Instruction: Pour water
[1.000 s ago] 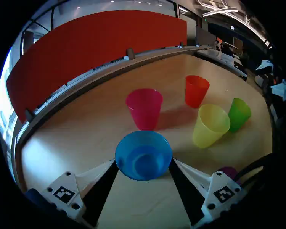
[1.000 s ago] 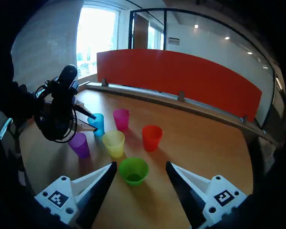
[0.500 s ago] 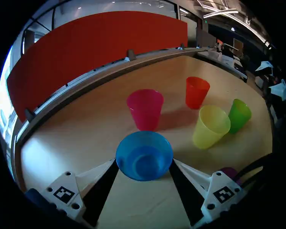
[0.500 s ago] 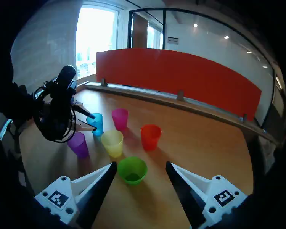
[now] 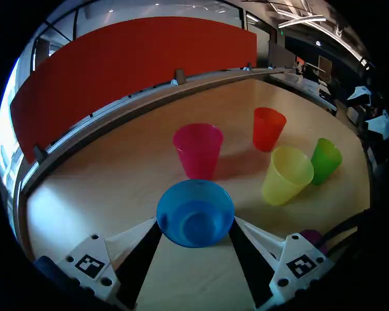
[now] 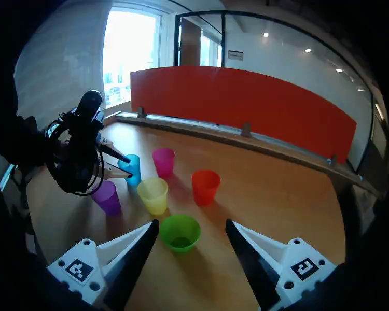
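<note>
A blue cup (image 5: 195, 212) sits between the fingers of my left gripper (image 5: 195, 223), and both fingers press on its sides. The right gripper view shows that left gripper (image 6: 128, 167) with the blue cup (image 6: 134, 171), a hand behind it. My right gripper (image 6: 190, 224) is open, and a green cup (image 6: 180, 233) stands on the table between its fingers, with gaps on both sides. The green cup holds something dark at its bottom. Past the blue cup stand a pink cup (image 5: 198, 150), an orange cup (image 5: 268, 128), a yellow cup (image 5: 285, 175) and the green cup (image 5: 325, 159).
A purple cup (image 6: 107, 197) stands beside the left gripper. The cups cluster on a wooden table (image 6: 277, 197). A red partition (image 6: 246, 103) runs along its far edge, with a rail below it. The table's right half is bare wood.
Almost nothing. The left gripper keeps its hold on the blue cup and its view has shifted slightly. The right gripper has drifted a little, still open around the green cup.
</note>
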{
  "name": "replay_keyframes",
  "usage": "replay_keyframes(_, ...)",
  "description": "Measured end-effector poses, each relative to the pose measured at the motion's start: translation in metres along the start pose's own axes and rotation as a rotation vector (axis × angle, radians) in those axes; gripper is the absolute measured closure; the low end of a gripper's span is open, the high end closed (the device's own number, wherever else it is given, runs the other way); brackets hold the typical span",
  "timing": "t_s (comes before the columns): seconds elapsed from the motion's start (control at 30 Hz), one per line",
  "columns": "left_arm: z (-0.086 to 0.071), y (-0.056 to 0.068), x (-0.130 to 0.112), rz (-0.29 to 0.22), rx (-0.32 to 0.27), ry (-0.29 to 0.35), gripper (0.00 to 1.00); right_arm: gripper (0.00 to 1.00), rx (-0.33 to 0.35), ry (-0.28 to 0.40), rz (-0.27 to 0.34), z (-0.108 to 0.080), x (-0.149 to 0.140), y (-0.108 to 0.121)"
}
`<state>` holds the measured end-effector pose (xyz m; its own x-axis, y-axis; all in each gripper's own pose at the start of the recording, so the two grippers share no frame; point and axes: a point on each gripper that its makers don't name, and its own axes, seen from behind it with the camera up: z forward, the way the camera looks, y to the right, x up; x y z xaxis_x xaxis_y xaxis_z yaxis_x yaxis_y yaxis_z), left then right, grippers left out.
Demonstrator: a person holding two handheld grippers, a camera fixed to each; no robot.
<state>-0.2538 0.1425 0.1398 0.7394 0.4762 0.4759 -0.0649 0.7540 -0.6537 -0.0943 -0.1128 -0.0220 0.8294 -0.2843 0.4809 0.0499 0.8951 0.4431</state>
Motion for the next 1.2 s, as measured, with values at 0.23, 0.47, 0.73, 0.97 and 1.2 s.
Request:
replay_keyframes(0.23, -0.003, 0.001, 0.004, 0.005, -0.005, 0.013, 0.15, 0.00, 0.001, 0.003, 0.000, 0.003, 0.002, -0.001)
replay_keyframes(0.47, -0.010, 0.001, 0.018, -0.007, -0.008, 0.060, 0.15, 0.00, 0.003, 0.009, -0.004, 0.004, 0.006, -0.001)
replay_keyframes(0.73, -0.034, -0.004, 0.048, -0.047, 0.017, 0.132, 0.15, 0.00, 0.004, 0.010, -0.006, 0.005, 0.005, 0.000)
replay_keyframes(0.97, -0.071, -0.011, 0.079, -0.100, 0.058, 0.213, 0.15, 0.00, 0.012, 0.014, -0.010, 0.008, 0.002, -0.001)
replay_keyframes(1.2, -0.120, -0.014, 0.107, -0.127, 0.115, 0.277, 0.15, 0.01, 0.028, 0.007, -0.031, 0.013, -0.007, -0.003)
